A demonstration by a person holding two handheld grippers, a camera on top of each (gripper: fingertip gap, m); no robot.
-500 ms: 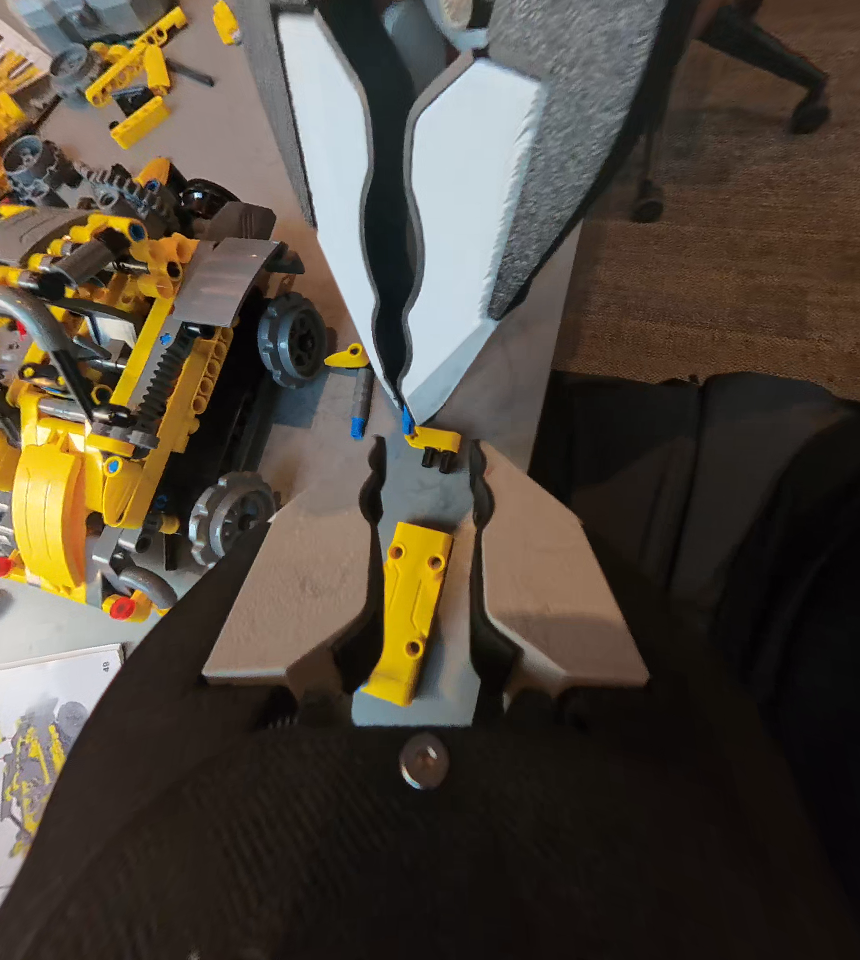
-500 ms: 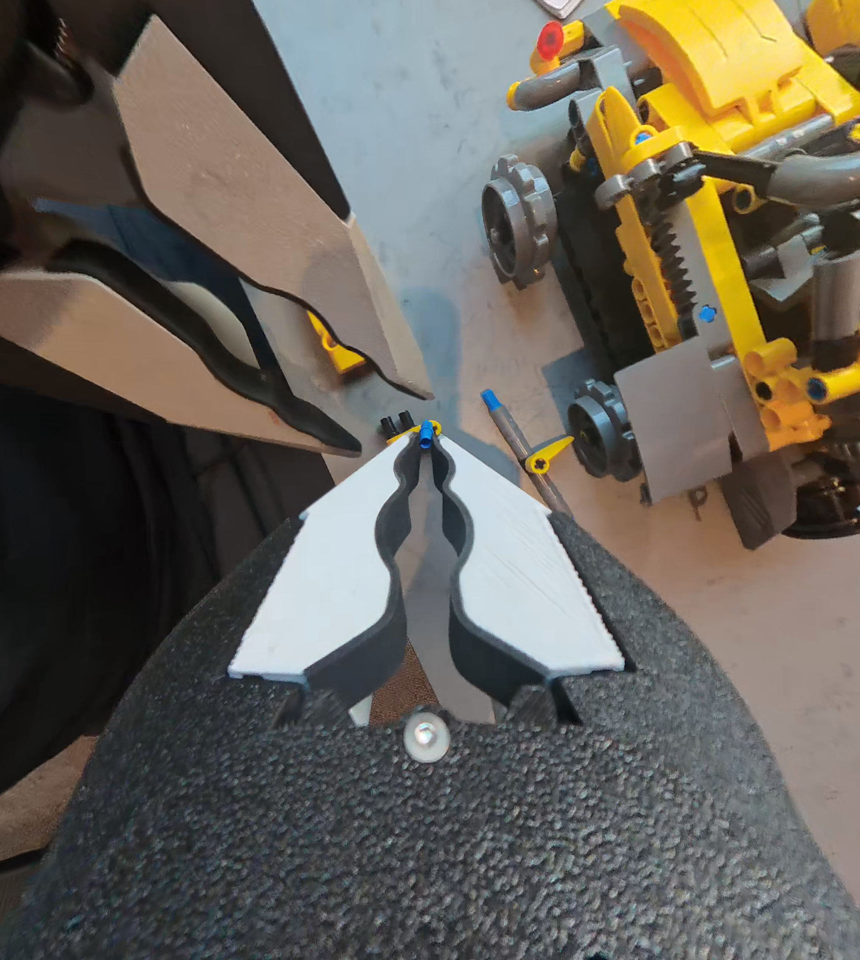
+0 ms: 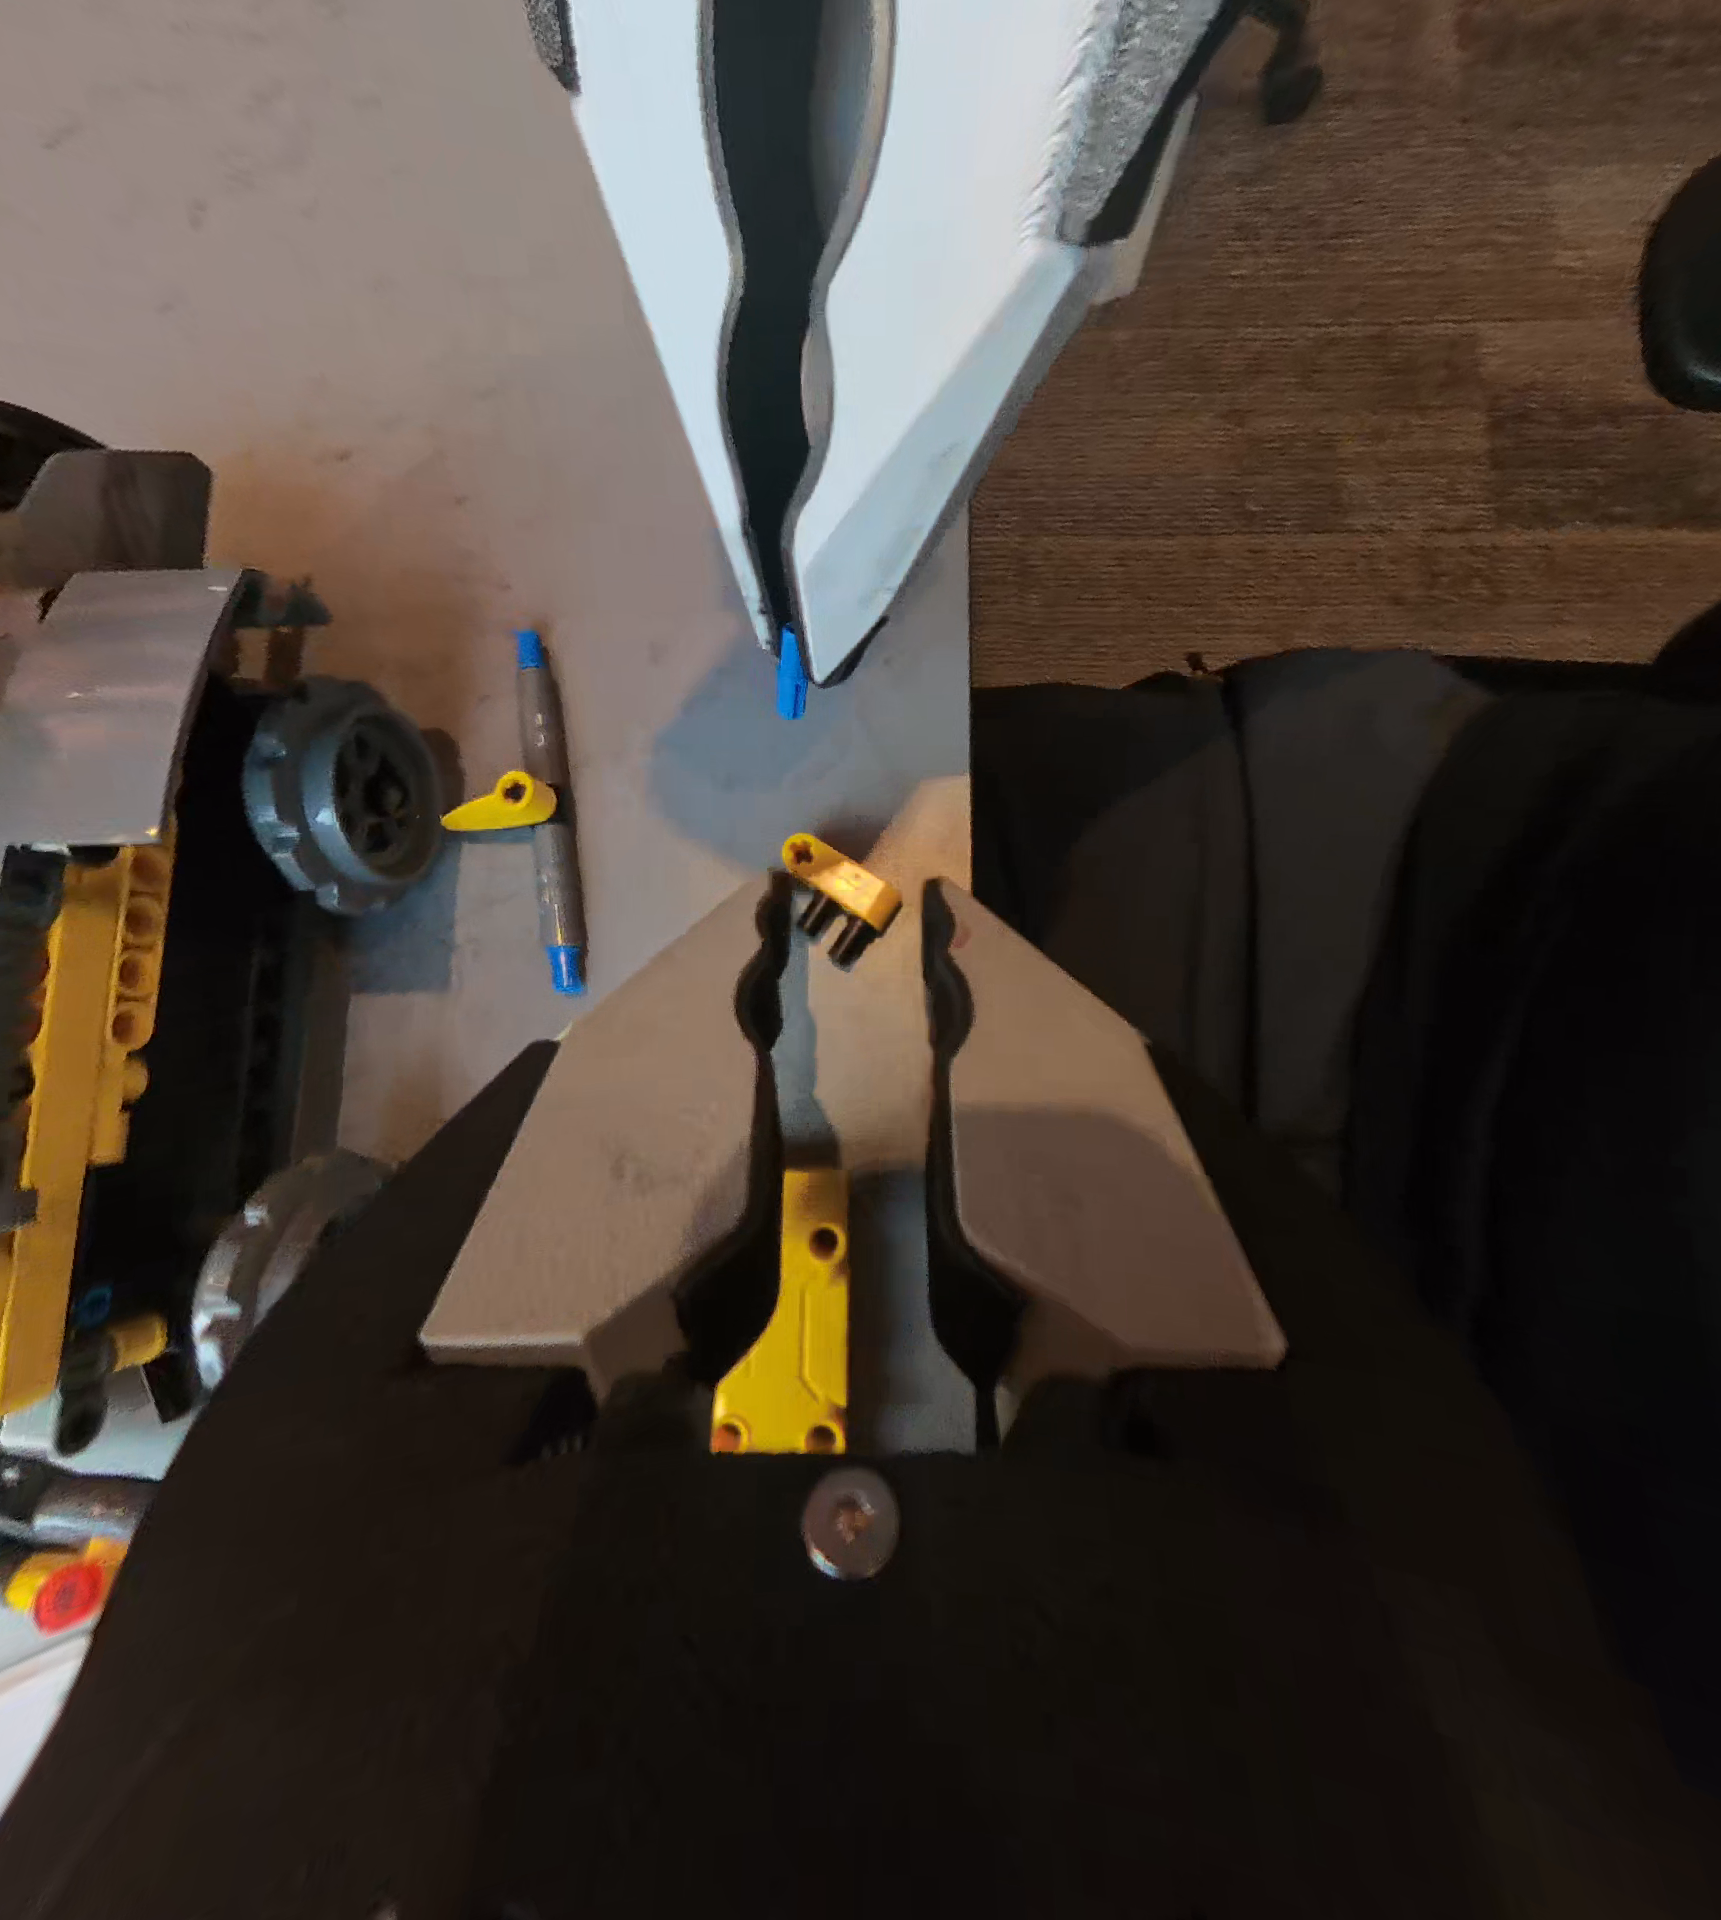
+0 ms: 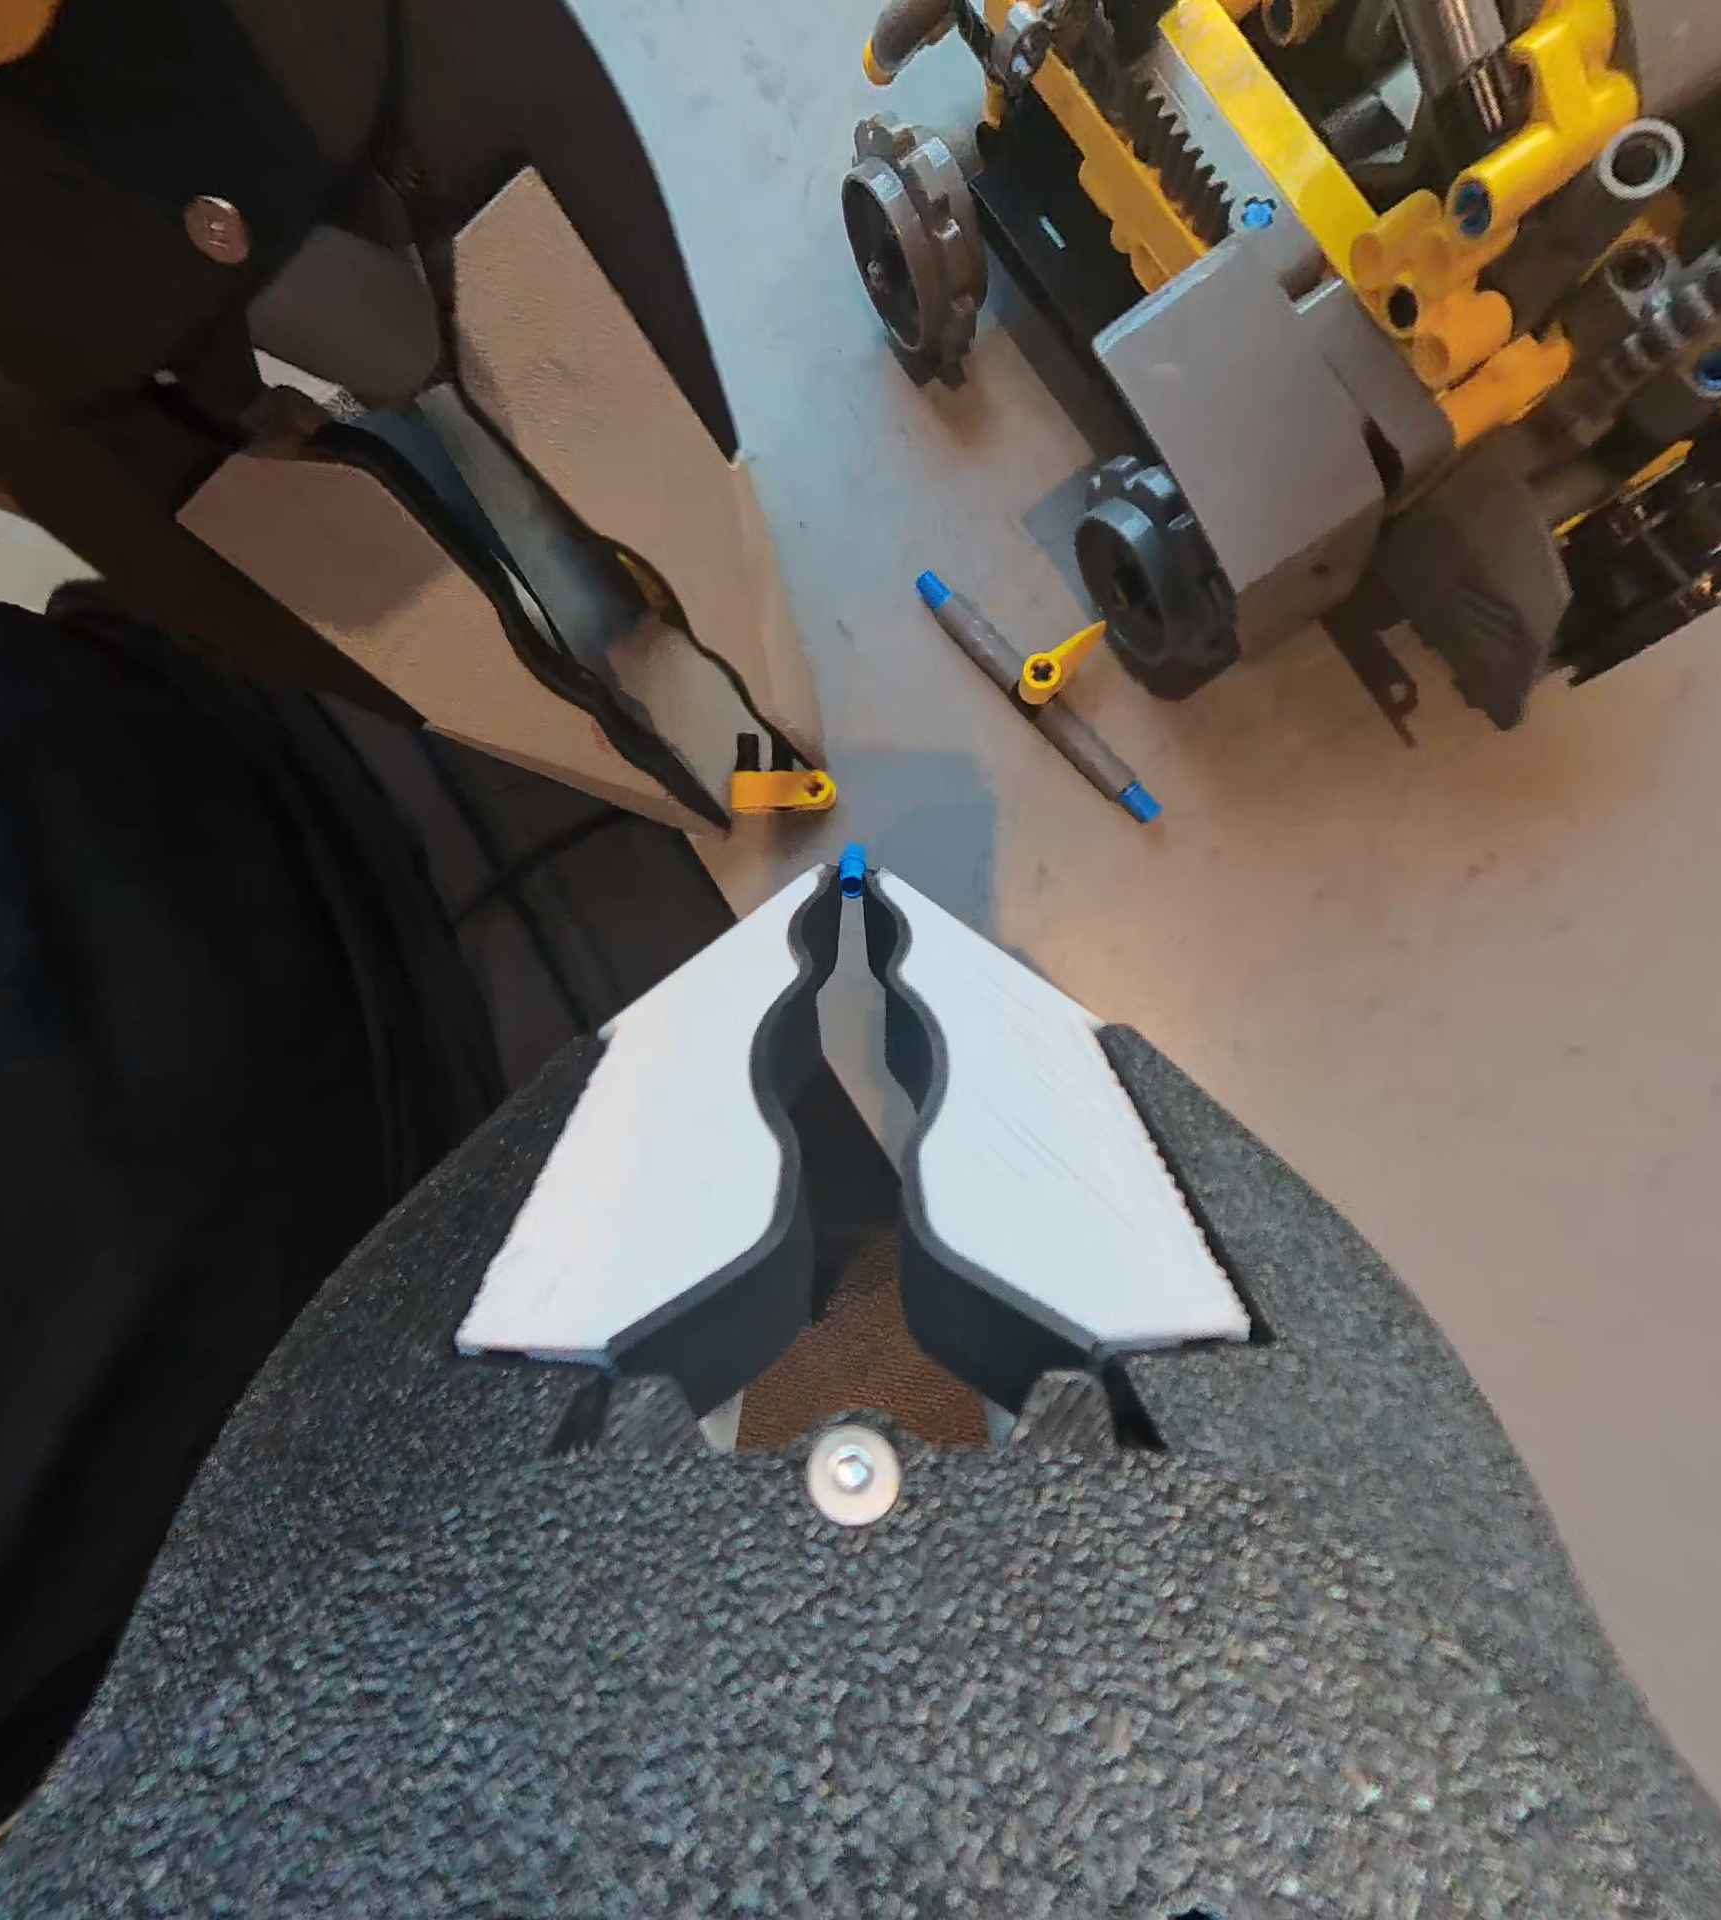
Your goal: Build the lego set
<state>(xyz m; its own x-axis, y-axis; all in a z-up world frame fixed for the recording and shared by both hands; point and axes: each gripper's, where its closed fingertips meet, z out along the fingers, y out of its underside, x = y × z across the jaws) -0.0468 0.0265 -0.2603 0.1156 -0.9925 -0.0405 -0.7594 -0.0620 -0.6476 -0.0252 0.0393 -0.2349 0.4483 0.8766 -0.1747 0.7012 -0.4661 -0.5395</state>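
On the grey counter [image 3: 336, 239], your right gripper [image 4: 851, 883] is clenched on one blue pin [image 4: 851, 868], its long axis pointing straight at one yellow connector [image 3: 840, 883]. That connector sits just beyond your left gripper [image 3: 851, 894], whose fingers are spread (nothing gripped). One grey axle [image 3: 549, 810] lies nearby.

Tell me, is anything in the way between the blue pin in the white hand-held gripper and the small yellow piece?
Nothing visible. Only bare table separates the blue pin, pinched in the right hand-held gripper, from the small yellow piece at the left hand-held gripper's open tips. The grey axle lies off aside.
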